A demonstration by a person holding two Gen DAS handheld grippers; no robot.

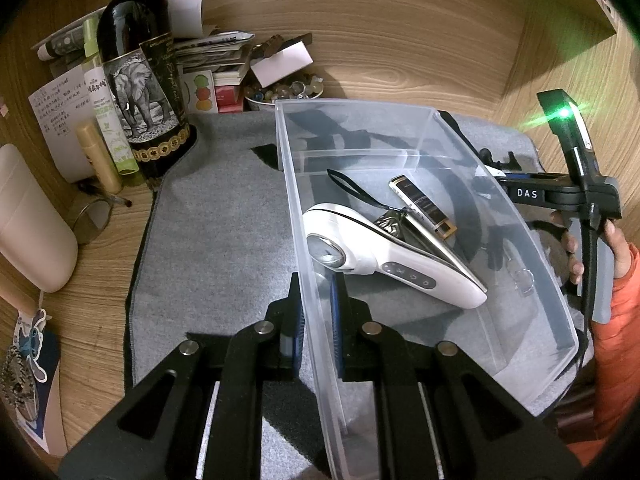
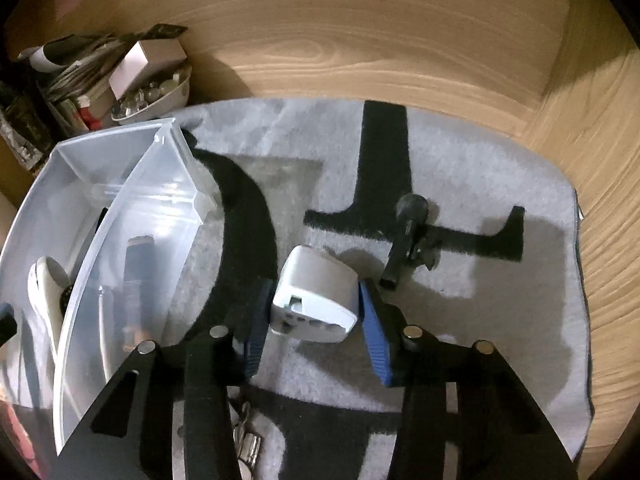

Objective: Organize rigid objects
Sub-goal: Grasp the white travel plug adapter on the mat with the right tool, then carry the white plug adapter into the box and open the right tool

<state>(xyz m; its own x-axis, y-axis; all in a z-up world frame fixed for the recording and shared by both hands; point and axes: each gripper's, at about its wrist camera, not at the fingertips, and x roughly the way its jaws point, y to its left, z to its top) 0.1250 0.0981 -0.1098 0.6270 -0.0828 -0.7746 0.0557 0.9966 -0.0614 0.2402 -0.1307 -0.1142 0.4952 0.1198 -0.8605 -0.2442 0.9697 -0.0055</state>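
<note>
A clear plastic bin (image 1: 532, 248) stands on a grey mat (image 1: 224, 236). It holds a white handheld device (image 1: 392, 264), a black-and-gold bar (image 1: 424, 204) and a metal piece. My left gripper (image 1: 316, 312) is shut on the bin's left wall. In the right wrist view the bin (image 2: 132, 200) is at the left. My right gripper (image 2: 316, 312) is closed around a white power adapter (image 2: 316, 300), which looks held just above the mat (image 2: 500, 160). A black clip-like object (image 2: 408, 236) lies just beyond it.
A dark wine bottle (image 1: 140, 80), tubes, papers and a bowl of beads (image 1: 280, 92) crowd the back left of the wooden desk. A beige container (image 1: 28, 220) stands at the left. Keys (image 2: 248, 440) lie under my right gripper. Wooden walls enclose the back and right.
</note>
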